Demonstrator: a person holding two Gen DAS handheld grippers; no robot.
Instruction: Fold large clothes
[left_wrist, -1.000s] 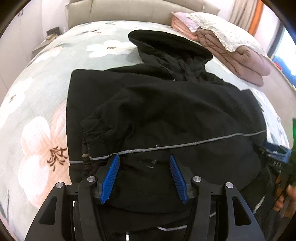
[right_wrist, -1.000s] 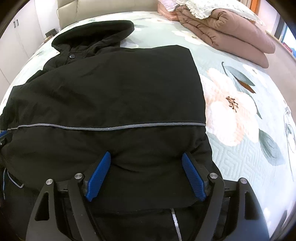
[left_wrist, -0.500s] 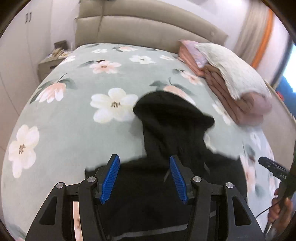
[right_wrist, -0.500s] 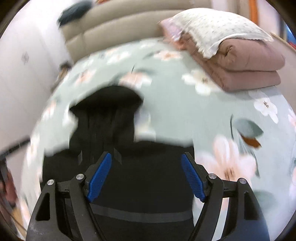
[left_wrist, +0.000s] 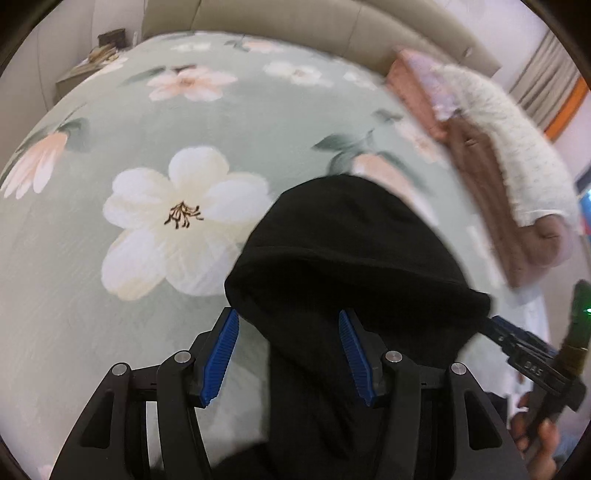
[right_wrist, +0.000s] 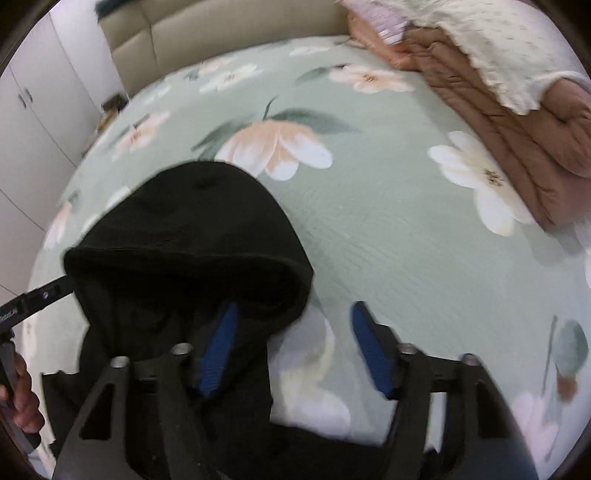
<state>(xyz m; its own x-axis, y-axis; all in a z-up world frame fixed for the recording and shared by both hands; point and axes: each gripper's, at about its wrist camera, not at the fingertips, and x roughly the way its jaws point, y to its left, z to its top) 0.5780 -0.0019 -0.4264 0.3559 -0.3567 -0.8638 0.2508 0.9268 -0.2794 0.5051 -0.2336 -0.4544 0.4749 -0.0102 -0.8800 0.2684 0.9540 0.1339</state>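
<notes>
A black hooded jacket lies on a green floral bedspread; only its hood (left_wrist: 347, 251) and neck part show, with the hood also in the right wrist view (right_wrist: 192, 236). My left gripper (left_wrist: 288, 354) is open and hovers over the hood's left edge, its jaws on either side of the neck fabric without closing on it. My right gripper (right_wrist: 295, 350) is open at the hood's right edge, its left finger (right_wrist: 218, 343) against the black fabric, its right finger over the bedspread. Each gripper shows at the edge of the other's view.
The bedspread (left_wrist: 110, 295) stretches to a beige headboard (left_wrist: 295, 26). A folded brown quilt with a white pillow on it (right_wrist: 517, 110) lies at the right. A nightstand (left_wrist: 92, 59) and white cupboards (right_wrist: 33, 122) stand at the left.
Both grippers have moved forward from the jacket's lower body up to its hood. The hood is much closer and larger in both views. Both stay open.
</notes>
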